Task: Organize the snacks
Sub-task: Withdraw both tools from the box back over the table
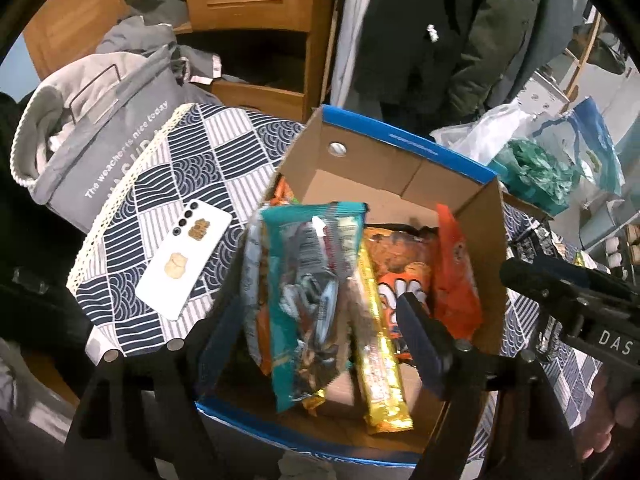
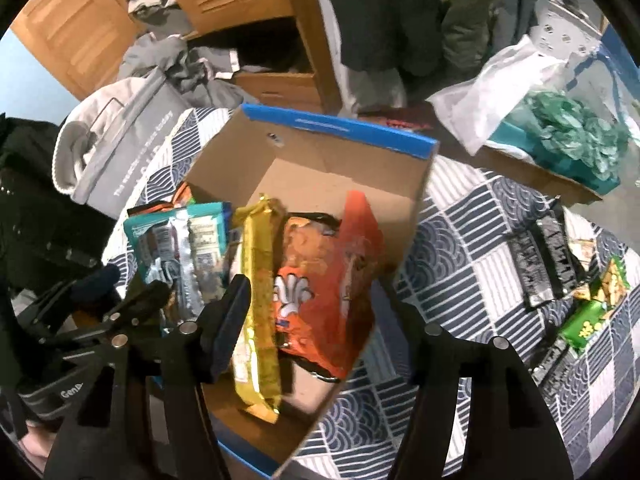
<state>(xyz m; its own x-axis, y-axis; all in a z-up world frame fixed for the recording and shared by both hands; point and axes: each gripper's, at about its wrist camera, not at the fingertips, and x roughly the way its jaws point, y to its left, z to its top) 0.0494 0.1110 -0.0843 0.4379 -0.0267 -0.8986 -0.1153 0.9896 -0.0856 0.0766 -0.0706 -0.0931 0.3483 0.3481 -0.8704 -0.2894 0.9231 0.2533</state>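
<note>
Snacks stand upright in the box [image 1: 400, 156] on the surface [image 1: 192, 160]: teal packet [image 1: 304, 300], gold bar [image 1: 376, 352], orange bags [image 2: 320, 280]. Left tool [image 1: 320, 328] straddles the teal packet, jaws apart; right tool [image 2: 316, 308] likewise apart around the orange bags. Phone [image 1: 184, 260] lies beside the box.

black claw [image 1: 320, 336], blue pads [image 1: 420, 336], silver screws

We see an open brown cardboard box with blue rim [image 2: 340, 126] on the counter, holding upright snack packs: a teal packet [image 1: 308, 280], a gold bar [image 2: 258, 300] and an orange bag [image 2: 328, 276].
</note>
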